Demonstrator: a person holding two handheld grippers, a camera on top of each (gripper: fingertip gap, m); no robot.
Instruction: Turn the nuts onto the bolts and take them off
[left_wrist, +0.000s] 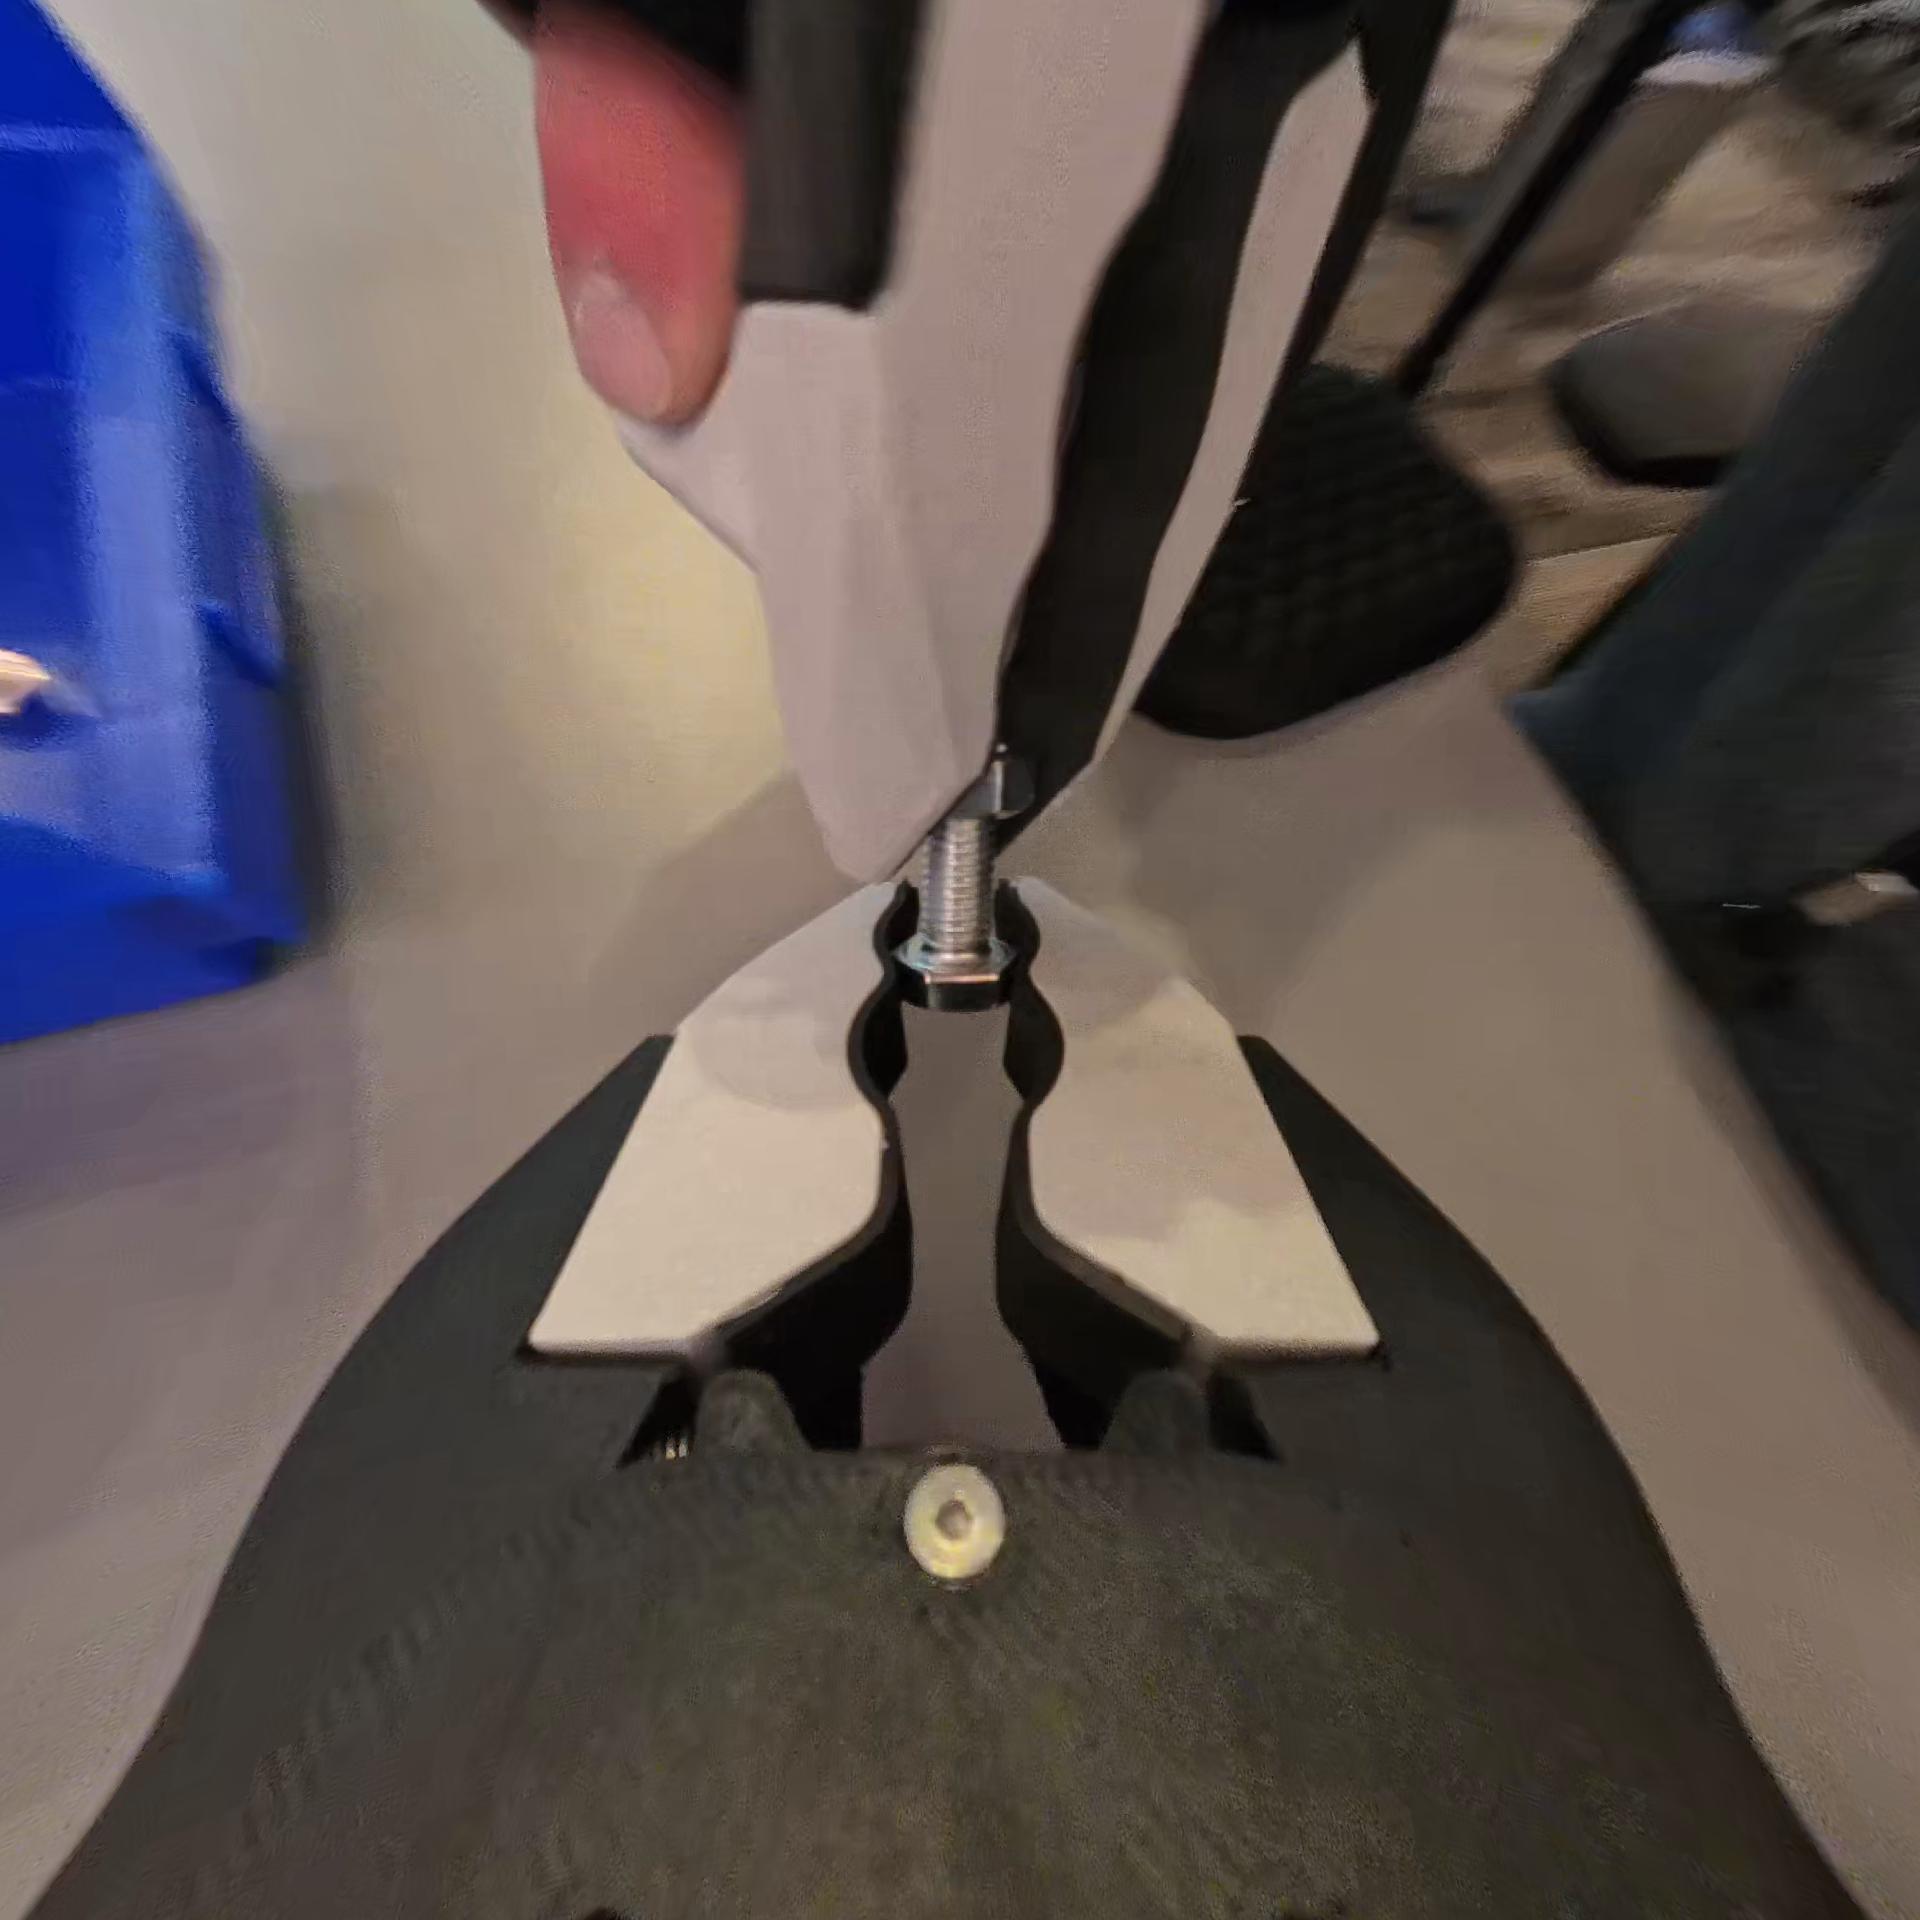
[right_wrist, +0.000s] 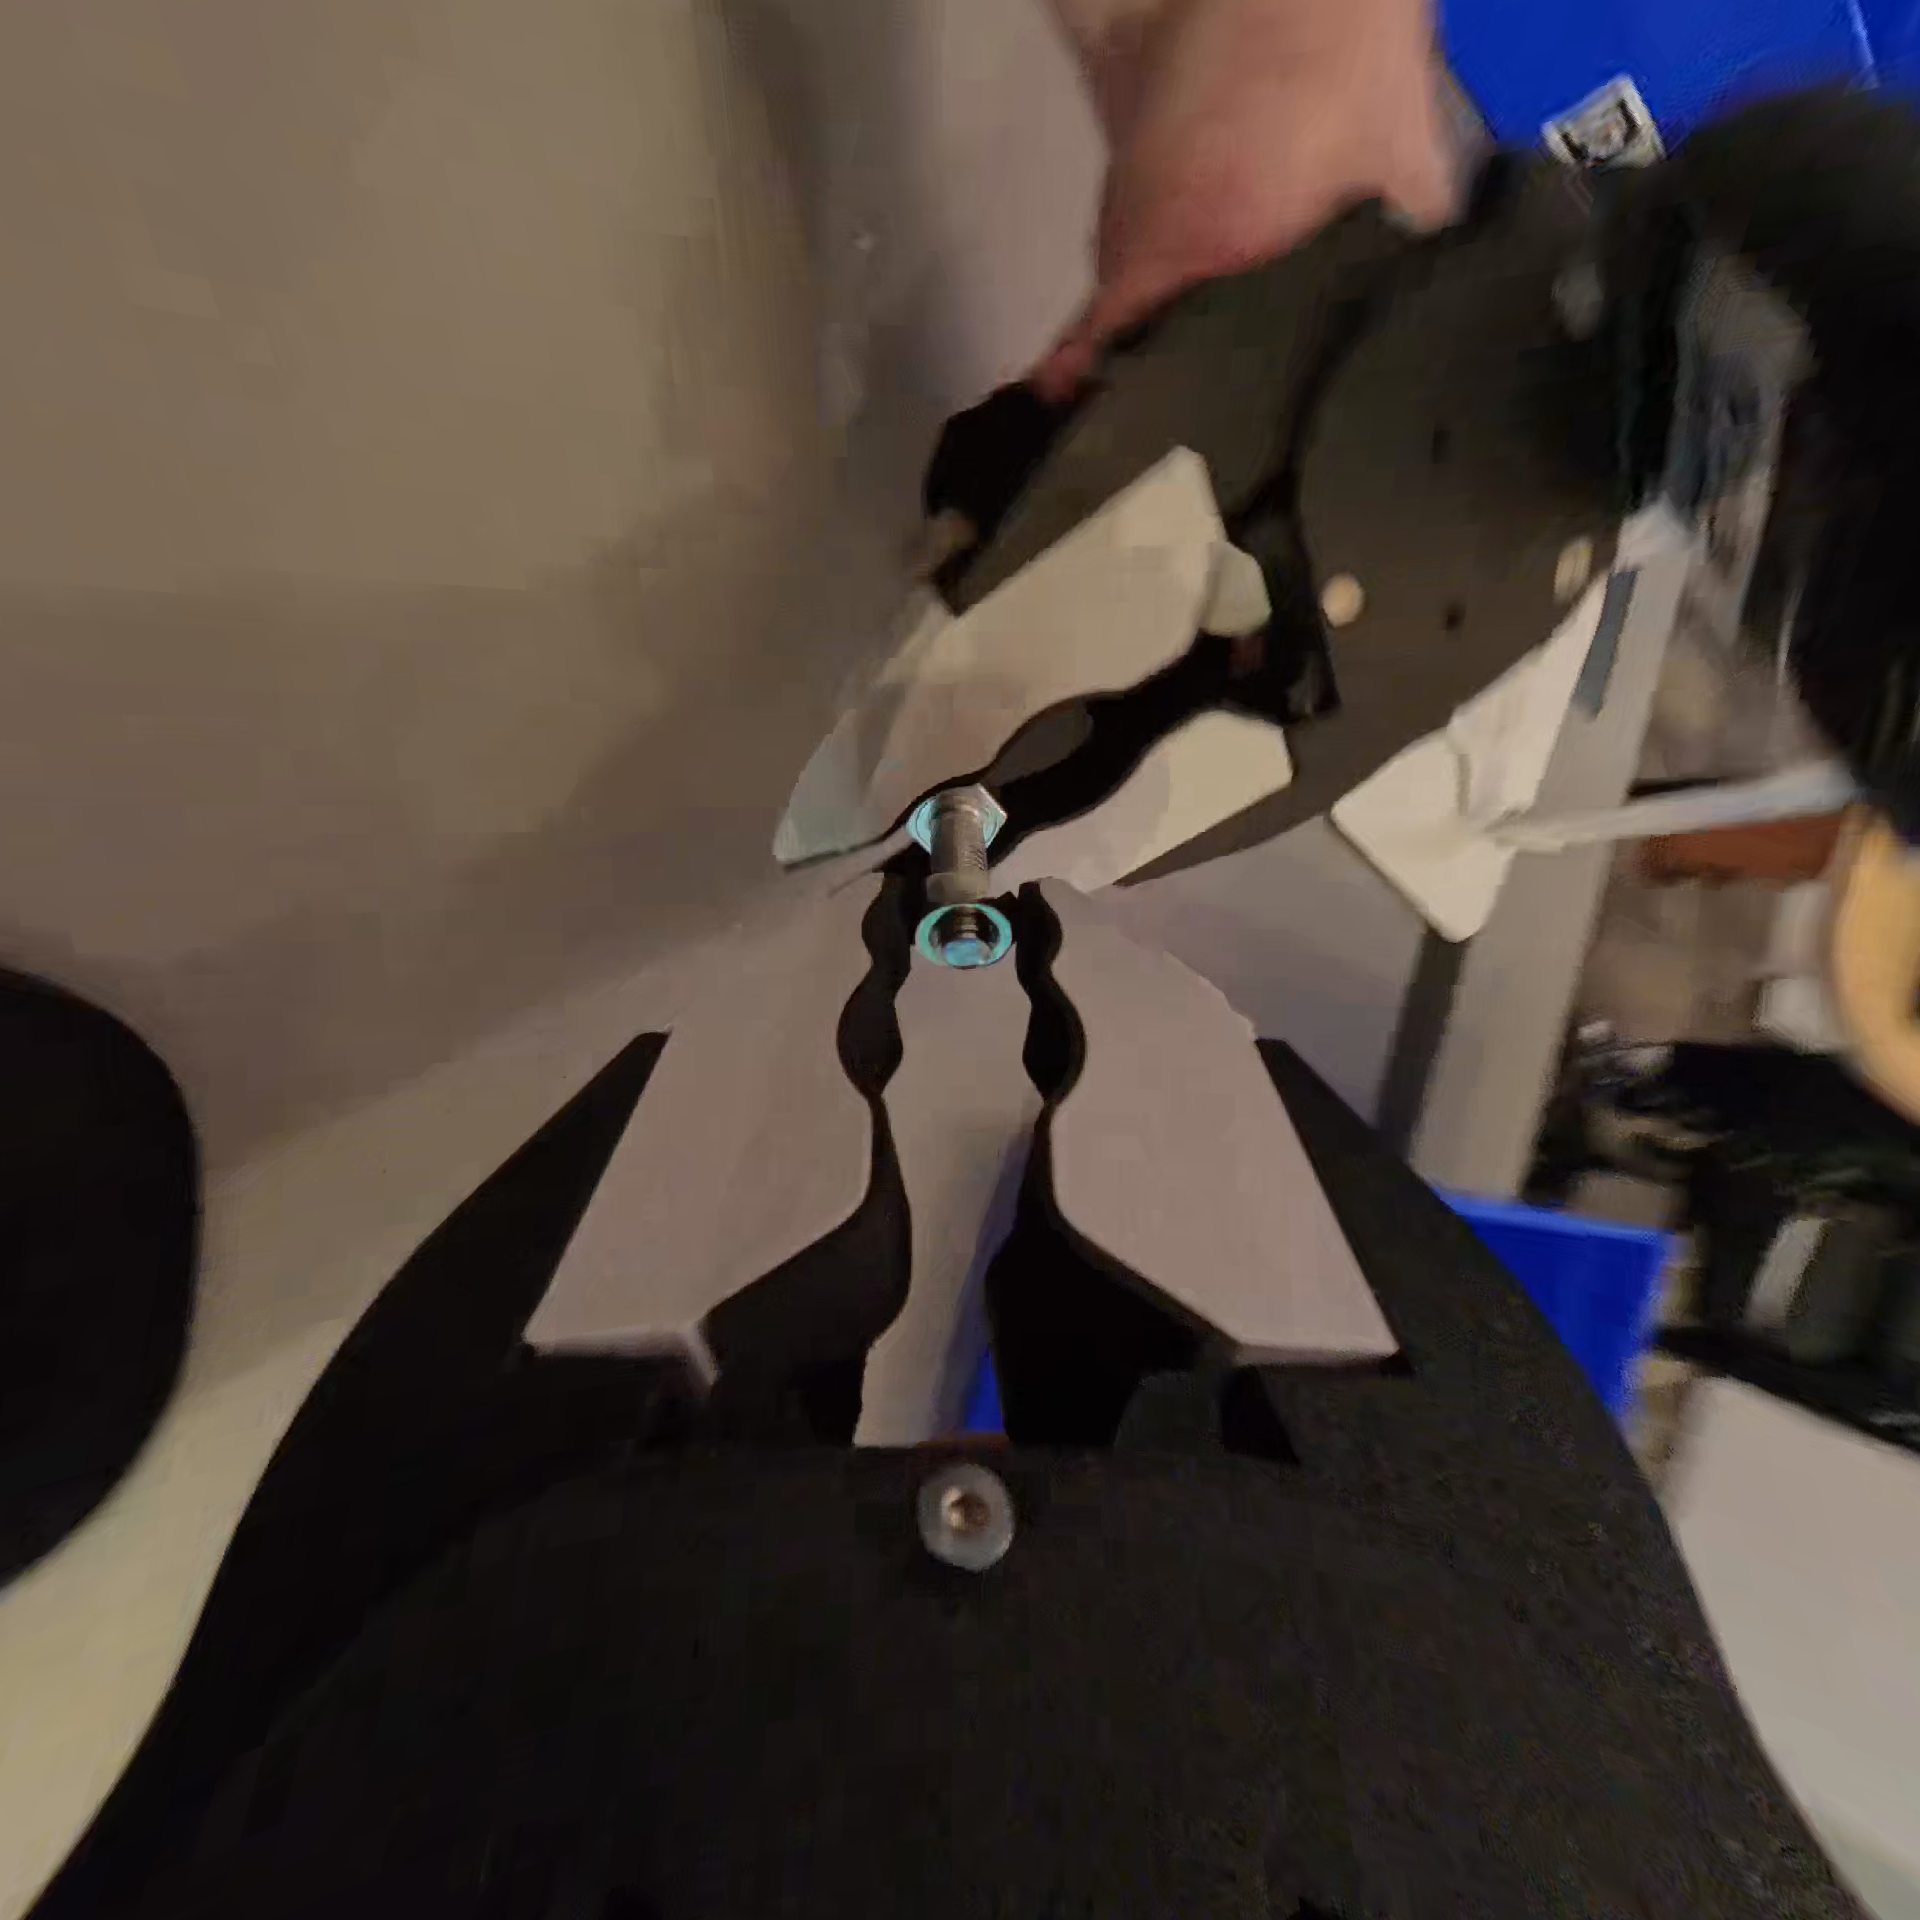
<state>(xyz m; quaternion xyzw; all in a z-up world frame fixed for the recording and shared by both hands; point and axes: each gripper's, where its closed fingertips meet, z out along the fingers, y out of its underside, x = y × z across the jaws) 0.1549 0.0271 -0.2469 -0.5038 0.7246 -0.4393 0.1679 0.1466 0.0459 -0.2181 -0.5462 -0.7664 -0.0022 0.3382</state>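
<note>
The work surface (left_wrist: 468, 582) was a plain pale grey plane, blurred by motion in both views. In the left wrist view, a blue plastic bin (left_wrist: 125, 582) stood far to the left of the left gripper (left_wrist: 958, 971); a shiny item showed at its side, too blurred to identify.

The left gripper pointed forward, its black fingers with scalloped inner edges and flat grey faces nearly closed. Its tips were clamped on a hexagonal steel nut (left_wrist: 952, 977), which sat on the threaded shank of a bolt (left_wrist: 956, 883). The bolt extended straight ahead of the tips. Its hexagonal head (left_wrist: 1000, 784) was pinched between the tips of the right gripper (left_wrist: 987, 800), which reached in from above. A person's fingertip (left_wrist: 634, 218) rested on that gripper's black body.

In the right wrist view, the right gripper (right_wrist: 961, 935) was likewise nearly closed on the bolt head (right_wrist: 961, 940). The shank ran ahead to the nut (right_wrist: 961, 816) held by the left gripper (right_wrist: 951, 831), which entered tilted from the upper right, with a hand (right_wrist: 1247, 156) on it. A blue container (right_wrist: 1558, 1278) lay to the lower right.
</note>
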